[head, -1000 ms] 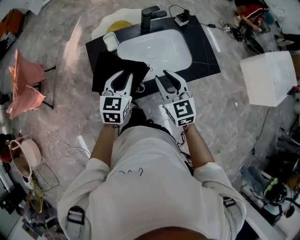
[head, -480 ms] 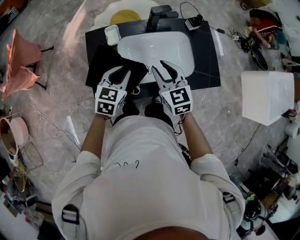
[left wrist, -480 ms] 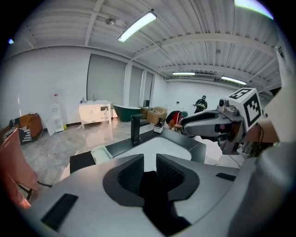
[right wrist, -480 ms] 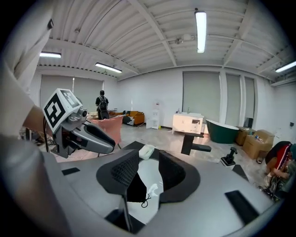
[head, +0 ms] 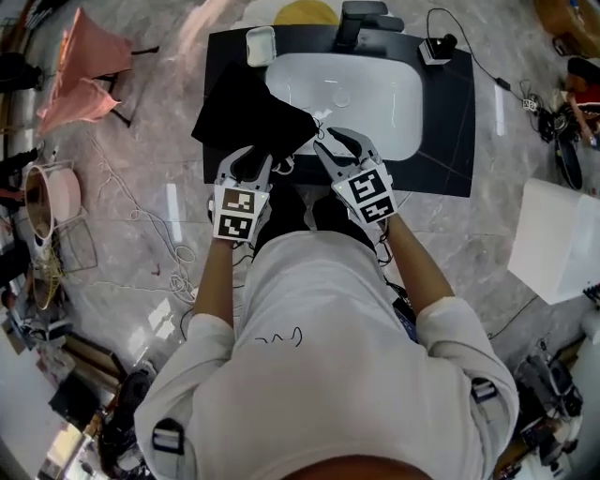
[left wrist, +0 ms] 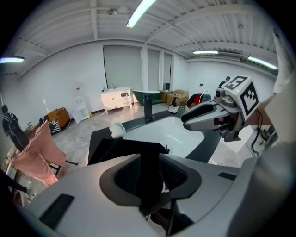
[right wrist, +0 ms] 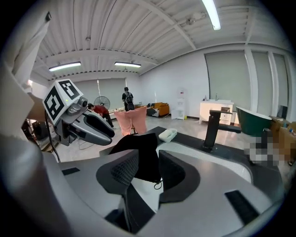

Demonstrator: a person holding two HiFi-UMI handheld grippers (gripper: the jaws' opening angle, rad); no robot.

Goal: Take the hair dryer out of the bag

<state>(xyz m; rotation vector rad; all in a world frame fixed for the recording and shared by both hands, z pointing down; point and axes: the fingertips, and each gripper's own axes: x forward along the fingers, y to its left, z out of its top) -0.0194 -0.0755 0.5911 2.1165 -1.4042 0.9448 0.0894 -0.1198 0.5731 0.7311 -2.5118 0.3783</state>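
Black drawstring bag lies flat on the left part of the black vanity counter, its right corner hanging over the left rim of the white sink basin. The bag's inside is hidden, so the hair dryer can't be seen in any view. A thin cord dangles from the bag's near corner over the basin. Left gripper is at the bag's near edge, pointing down at it. Its jaws have just been opening and now stand a narrow gap apart. Black bag fabric fills that gap in the left gripper view, and whether the pads touch it can't be told. Right gripper is just beside the left one, over the basin's near-left rim and close to the bag's right corner. Its jaws have also just been opening and stand moderately apart with nothing pressed between the pads; the bag and cord show beyond them. Small white dish sits on the counter's back-left corner, just behind the bag, contents can't be made out. Black faucet stands behind the basin, and the basin's white floor shows bare. On the floor, a pink tub at far left sits next to a wire basket, and a white box at right is well apart from the counter
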